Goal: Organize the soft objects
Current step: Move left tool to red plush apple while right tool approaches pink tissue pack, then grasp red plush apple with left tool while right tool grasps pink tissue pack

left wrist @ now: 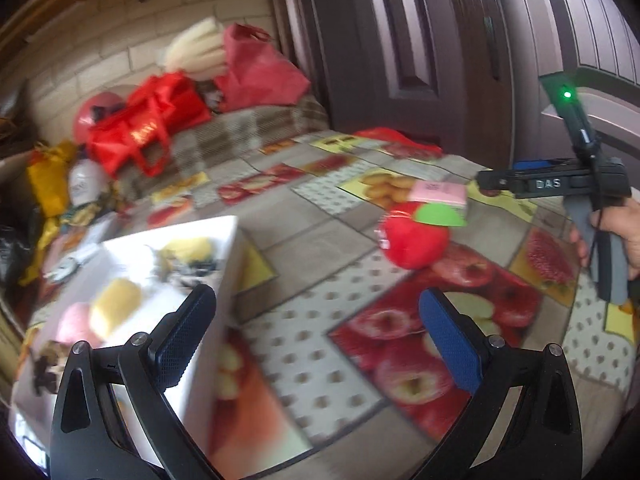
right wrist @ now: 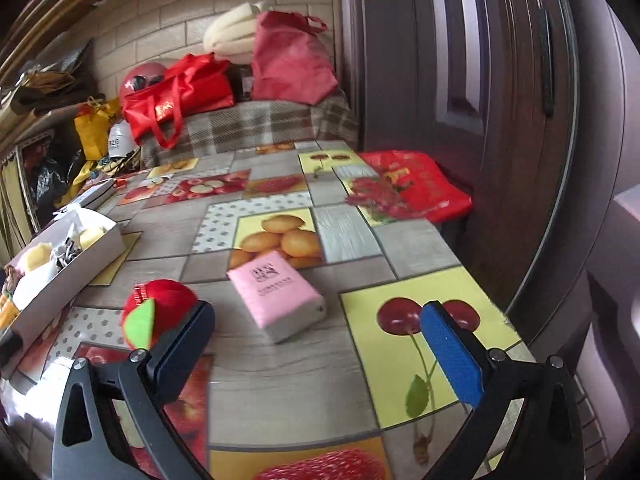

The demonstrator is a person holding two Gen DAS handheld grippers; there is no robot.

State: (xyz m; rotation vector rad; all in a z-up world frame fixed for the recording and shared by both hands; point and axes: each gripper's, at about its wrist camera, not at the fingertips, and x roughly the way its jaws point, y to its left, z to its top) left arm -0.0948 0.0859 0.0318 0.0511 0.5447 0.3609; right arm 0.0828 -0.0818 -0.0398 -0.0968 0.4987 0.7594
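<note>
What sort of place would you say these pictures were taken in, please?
Probably a lived-in home, perhaps a dining corner: a table under a fruit-print oilcloth, red shopping bags on a plaid-covered bench, and a panelled door.

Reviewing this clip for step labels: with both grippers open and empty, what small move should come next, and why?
Probably ease the right gripper forward onto the pink wrapped tissue pack. Its jaws stand wide open, the pack lies just ahead between them, and it lies loose on the fruit-print tablecloth outside the white cardboard box.
</note>
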